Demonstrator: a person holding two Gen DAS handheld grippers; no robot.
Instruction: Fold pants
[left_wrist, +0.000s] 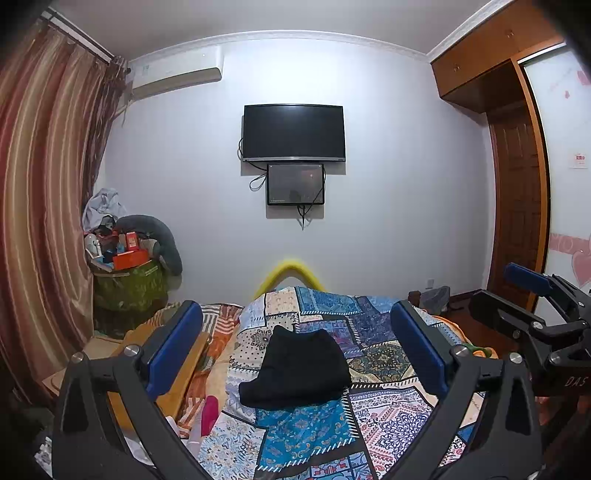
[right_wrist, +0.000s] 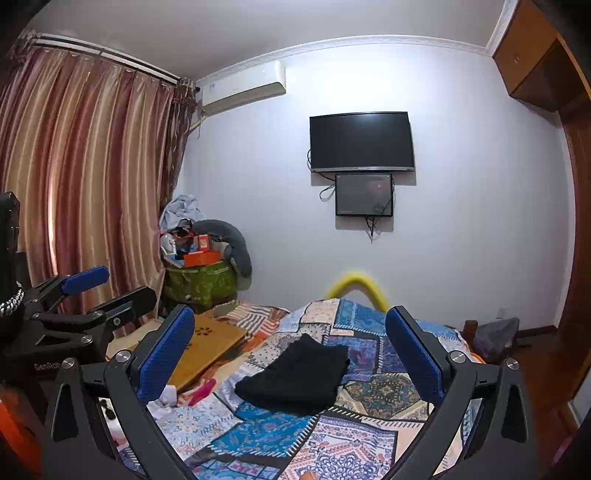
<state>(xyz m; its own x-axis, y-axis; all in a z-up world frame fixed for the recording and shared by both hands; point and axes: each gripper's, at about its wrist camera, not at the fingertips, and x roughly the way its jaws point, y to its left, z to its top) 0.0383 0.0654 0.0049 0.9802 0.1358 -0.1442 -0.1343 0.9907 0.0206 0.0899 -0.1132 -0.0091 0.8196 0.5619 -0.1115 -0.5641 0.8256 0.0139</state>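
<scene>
- Pants (left_wrist: 295, 369): black, folded into a compact bundle, lying on the patchwork quilt (left_wrist: 388, 417) near the middle of the bed, between the fingers of both grippers as each wrist camera sees it, and touched by neither. In the right wrist view the bundle (right_wrist: 295, 380) is a tilted rectangle with its thicker folded edge toward the camera.
- The quilt, in blue, cream and orange patches, covers the bed; a yellow curved tube (left_wrist: 290, 275) rises at its far end against the white wall.
- Striped curtain (left_wrist: 40, 206) hangs on the left side of the room; beside it stands a green bin (left_wrist: 129, 288) piled with boxes and clothes.
- A dark television (left_wrist: 293, 133) is mounted on the far wall, with a smaller screen (left_wrist: 295, 184) just beneath it.
- A flat wooden board (right_wrist: 207, 350) lies on the bed to the left of the pants, apart from them.
- Left gripper (left_wrist: 295, 350): raised above the bed, blue pads spread wide, nothing between them.
- Right gripper (right_wrist: 290, 354): likewise above the bed with jaws wide apart and empty; it also shows at the right edge of the left wrist view (left_wrist: 517, 291).
</scene>
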